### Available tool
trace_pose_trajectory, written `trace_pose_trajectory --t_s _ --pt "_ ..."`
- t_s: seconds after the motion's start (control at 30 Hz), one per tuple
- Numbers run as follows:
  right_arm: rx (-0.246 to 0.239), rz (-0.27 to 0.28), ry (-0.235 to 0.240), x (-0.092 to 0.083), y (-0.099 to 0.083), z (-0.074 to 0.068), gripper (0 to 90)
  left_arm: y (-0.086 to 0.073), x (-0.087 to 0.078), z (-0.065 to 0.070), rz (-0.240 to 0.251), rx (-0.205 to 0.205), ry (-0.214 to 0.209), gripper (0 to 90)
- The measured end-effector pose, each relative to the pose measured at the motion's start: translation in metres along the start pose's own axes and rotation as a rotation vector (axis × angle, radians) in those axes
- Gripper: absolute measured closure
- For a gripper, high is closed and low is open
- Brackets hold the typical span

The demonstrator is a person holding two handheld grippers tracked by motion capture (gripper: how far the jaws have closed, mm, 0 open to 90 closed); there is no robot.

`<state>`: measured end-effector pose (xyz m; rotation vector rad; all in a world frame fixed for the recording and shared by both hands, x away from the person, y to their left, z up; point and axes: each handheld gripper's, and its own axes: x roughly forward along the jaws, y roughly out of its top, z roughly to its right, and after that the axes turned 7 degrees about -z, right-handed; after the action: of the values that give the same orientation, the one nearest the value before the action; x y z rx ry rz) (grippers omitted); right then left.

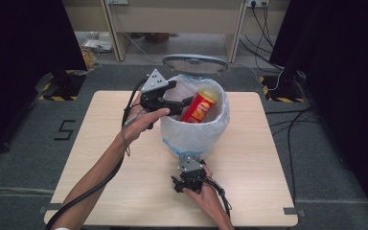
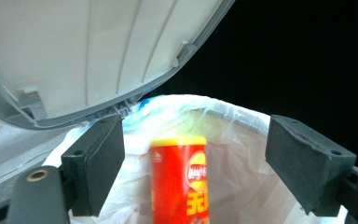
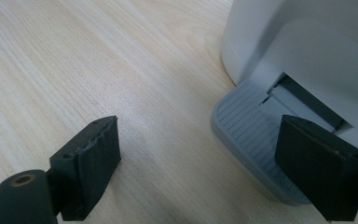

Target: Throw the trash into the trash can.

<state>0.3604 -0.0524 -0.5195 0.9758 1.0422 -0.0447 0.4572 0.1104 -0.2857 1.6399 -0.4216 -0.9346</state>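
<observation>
Your left gripper (image 1: 184,102) is hovering at the bin's left rim, fingers (image 2: 93,165) spread open around nothing, while the red cylindrical crisp can with a yellow lid (image 1: 201,106) is leaning tilted inside the white bag-lined pedal bin (image 1: 196,132). Your right gripper (image 1: 188,184), fingers (image 3: 87,170) parted, is resting on the pale wooden worktop (image 1: 249,167) by the grey ribbed pedal (image 3: 247,140).

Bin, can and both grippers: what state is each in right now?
Bin lid: raised open.
Bin liner: fitted over the rim.
Chips can: in the bin, leaning, cap on.
Pedal: right gripper's jaw at it; contact unclear.
Left gripper: open, beside the can.
Right gripper: open, at the bin's base.
</observation>
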Motion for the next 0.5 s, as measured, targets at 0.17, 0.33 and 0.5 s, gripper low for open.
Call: trace_pose_trajectory --t_s 0.17,0.33,0.5 --pt "0.001 0.000 0.001 0.000 0.000 0.000 14.4 -0.003 -0.005 -0.003 -0.012 0.003 0.001 19.3" --pt "0.001 0.000 0.001 0.000 0.000 0.000 14.4 -0.005 -0.014 -0.007 -0.020 0.008 0.007 19.3" --pt "0.002 0.000 0.000 0.000 0.000 0.000 14.4 -0.008 -0.029 -0.016 -0.008 0.000 0.020 19.3"
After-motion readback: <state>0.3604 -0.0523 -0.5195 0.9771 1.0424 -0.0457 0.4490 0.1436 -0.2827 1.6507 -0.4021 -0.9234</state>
